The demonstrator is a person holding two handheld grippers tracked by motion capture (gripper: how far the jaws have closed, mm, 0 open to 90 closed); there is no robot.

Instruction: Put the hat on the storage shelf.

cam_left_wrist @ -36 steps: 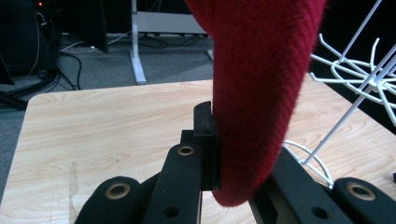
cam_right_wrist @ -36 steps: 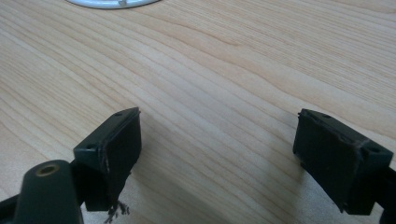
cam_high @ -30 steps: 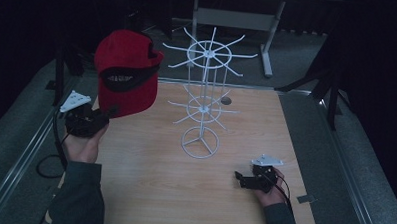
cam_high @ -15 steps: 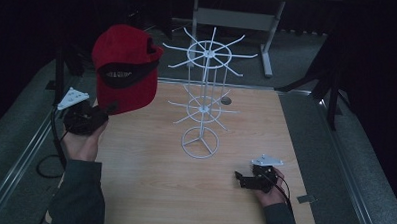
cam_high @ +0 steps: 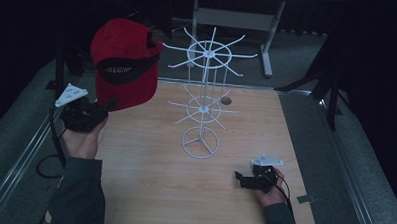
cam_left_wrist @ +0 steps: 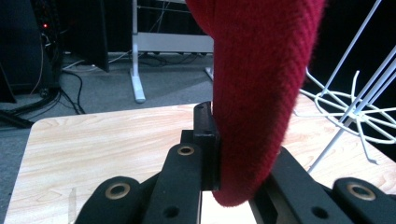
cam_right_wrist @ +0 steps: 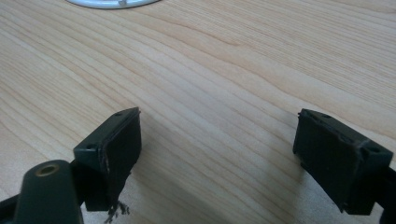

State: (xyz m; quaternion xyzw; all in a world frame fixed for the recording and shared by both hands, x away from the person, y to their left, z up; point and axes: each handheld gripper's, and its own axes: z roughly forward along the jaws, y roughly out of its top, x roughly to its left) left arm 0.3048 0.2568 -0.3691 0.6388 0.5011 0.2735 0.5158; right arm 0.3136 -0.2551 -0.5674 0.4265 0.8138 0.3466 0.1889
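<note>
A red knitted cap [cam_high: 123, 62] with a dark band hangs in the air at the table's left, beside a white wire rack [cam_high: 204, 92] with spoke-like hooks on two tiers. My left gripper [cam_high: 104, 107] is shut on the cap's lower edge. In the left gripper view the red fabric [cam_left_wrist: 257, 93] is pinched between the black jaws of the left gripper [cam_left_wrist: 238, 158], with the rack [cam_left_wrist: 355, 112] off to the right. My right gripper [cam_high: 244, 179] rests low at the front right of the table, open. Nothing lies between the jaws of the right gripper [cam_right_wrist: 233, 154].
The wooden table [cam_high: 148, 190] carries the rack's ring base [cam_high: 199, 142] near its middle; the base's edge [cam_right_wrist: 112, 3] lies just ahead of the right gripper. Grey floor and a metal desk frame [cam_high: 230, 18] lie beyond the far edge.
The left hand has carried the cap slightly up and to the left. The right gripper has stayed where it was.
</note>
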